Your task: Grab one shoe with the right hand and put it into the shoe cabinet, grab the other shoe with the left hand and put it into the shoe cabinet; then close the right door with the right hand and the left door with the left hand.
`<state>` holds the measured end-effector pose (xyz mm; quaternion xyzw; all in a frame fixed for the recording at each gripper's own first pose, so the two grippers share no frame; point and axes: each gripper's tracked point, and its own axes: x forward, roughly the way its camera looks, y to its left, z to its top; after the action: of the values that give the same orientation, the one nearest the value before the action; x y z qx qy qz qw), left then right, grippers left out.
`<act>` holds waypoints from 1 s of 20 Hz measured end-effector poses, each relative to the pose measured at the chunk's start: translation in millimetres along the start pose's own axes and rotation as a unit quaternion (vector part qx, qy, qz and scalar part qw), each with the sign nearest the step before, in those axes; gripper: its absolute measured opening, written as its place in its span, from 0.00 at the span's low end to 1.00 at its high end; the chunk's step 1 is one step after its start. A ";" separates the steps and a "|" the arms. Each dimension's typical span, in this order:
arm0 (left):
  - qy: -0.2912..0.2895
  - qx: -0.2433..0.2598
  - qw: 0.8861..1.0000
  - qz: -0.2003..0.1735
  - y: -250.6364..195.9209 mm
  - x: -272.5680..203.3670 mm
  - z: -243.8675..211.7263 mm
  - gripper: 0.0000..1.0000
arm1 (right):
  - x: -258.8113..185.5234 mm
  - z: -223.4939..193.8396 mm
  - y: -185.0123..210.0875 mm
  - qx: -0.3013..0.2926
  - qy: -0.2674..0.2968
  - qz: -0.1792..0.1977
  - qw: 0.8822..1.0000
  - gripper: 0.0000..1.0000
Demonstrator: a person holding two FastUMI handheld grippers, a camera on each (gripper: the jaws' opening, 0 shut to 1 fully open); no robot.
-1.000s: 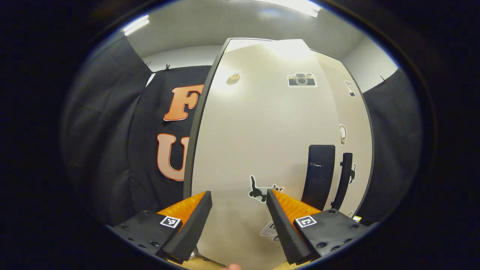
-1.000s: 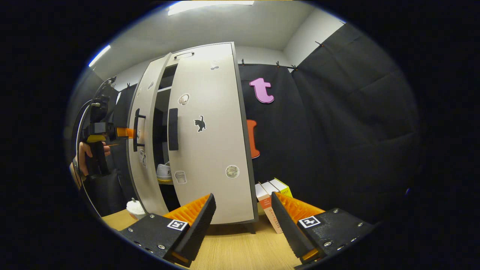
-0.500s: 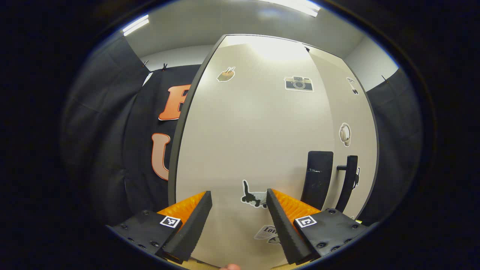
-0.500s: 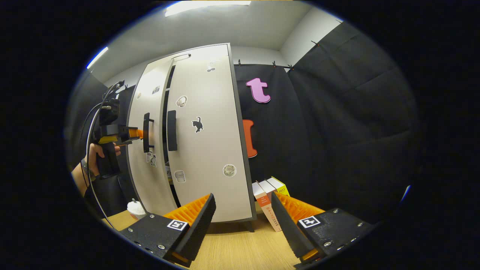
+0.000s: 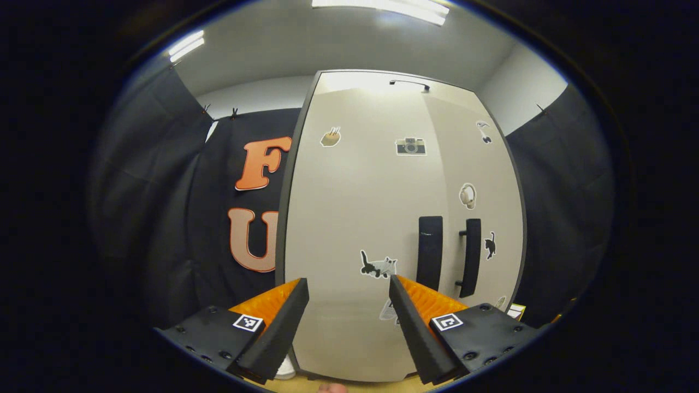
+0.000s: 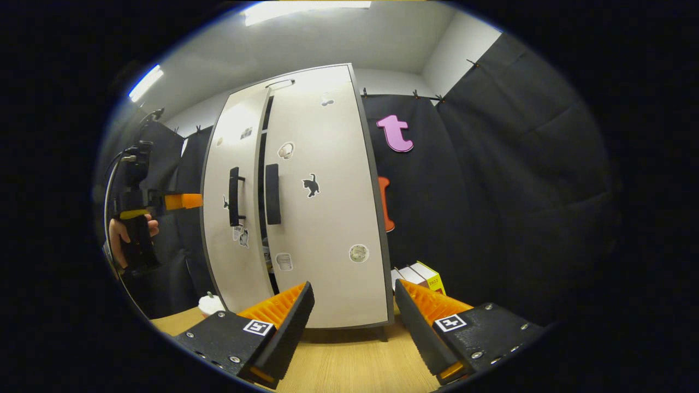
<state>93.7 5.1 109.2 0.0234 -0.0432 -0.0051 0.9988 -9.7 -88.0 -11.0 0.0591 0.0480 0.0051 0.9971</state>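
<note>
Cabinet (image 5: 382, 229) fills the centre of the left gripper view: a tall, pale shoe cabinet with dark edging, two doors, two upright dark handles side by side right of centre, and small stickers scattered on both door faces. In the right gripper view the same cabinet (image 6: 322, 218) stands left of centre on the wooden table (image 6: 349, 365). There the left door (image 6: 232, 218) is nearly shut, with a thin dark gap between it and the right door (image 6: 327, 207), which lies flush. Through the lower part of that gap something pale shows, too narrow a sliver to identify; the shoes themselves cannot be made out. A small white object (image 6: 210, 304) sits on the table at the cabinet's lower left corner, partly cut off by the tongs. Books (image 6: 420, 275) stand at the cabinet's lower right, half hidden behind a finger. The left tongs (image 5: 348, 319), at the bottom of their own view, are spread apart and empty, pointing at the left door. They also appear at the left edge of the right gripper view (image 6: 183, 201), held level by a hand (image 6: 123, 234) and aimed at the door's edge without touching it. The right tongs (image 6: 354, 327) are apart, holding nothing, low over the table.
</note>
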 end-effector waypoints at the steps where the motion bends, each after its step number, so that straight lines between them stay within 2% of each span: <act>1: 0.003 0.000 1.000 0.000 1.7 -17.1 -2.5 0.96 | 2.8 -0.5 6.3 -0.002 0.001 0.008 1.000 0.92; 4: 0.031 -0.017 0.999 0.004 7.9 -58.5 -25.4 0.94 | 7.4 -4.1 25.2 -0.004 0.008 0.030 1.000 0.92; 5: 0.039 -0.025 0.999 0.010 12.2 -69.7 -34.8 0.96 | 8.4 -5.6 30.5 -0.004 0.010 0.035 0.999 0.92; 9: 0.034 -0.048 0.998 0.023 18.4 -102.0 -64.2 0.96 | 6.4 -12.9 48.7 -0.009 0.012 0.046 0.999 0.92; 12: 0.042 -0.053 0.997 0.035 17.7 -124.2 -87.7 0.96 | 1.4 -15.8 58.4 0.002 0.008 0.045 0.999 0.92; 13: 0.045 -0.057 0.997 0.041 17.8 -131.2 -94.1 0.94 | -0.9 -16.5 60.3 0.007 0.006 0.042 0.999 0.92; 16: 0.052 -0.066 0.995 0.055 20.6 -142.0 -109.5 0.96 | -9.0 -19.7 60.5 0.007 0.002 0.033 0.999 0.92; 20: 0.054 -0.061 0.995 0.051 21.9 -136.6 -112.9 0.96 | -11.8 -21.2 55.1 0.002 0.003 0.024 1.000 0.92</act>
<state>-32.4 33.8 -13.9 -0.0392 0.0104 0.0441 0.9982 -23.7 -30.9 -24.3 0.0620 0.0493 0.0291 0.9964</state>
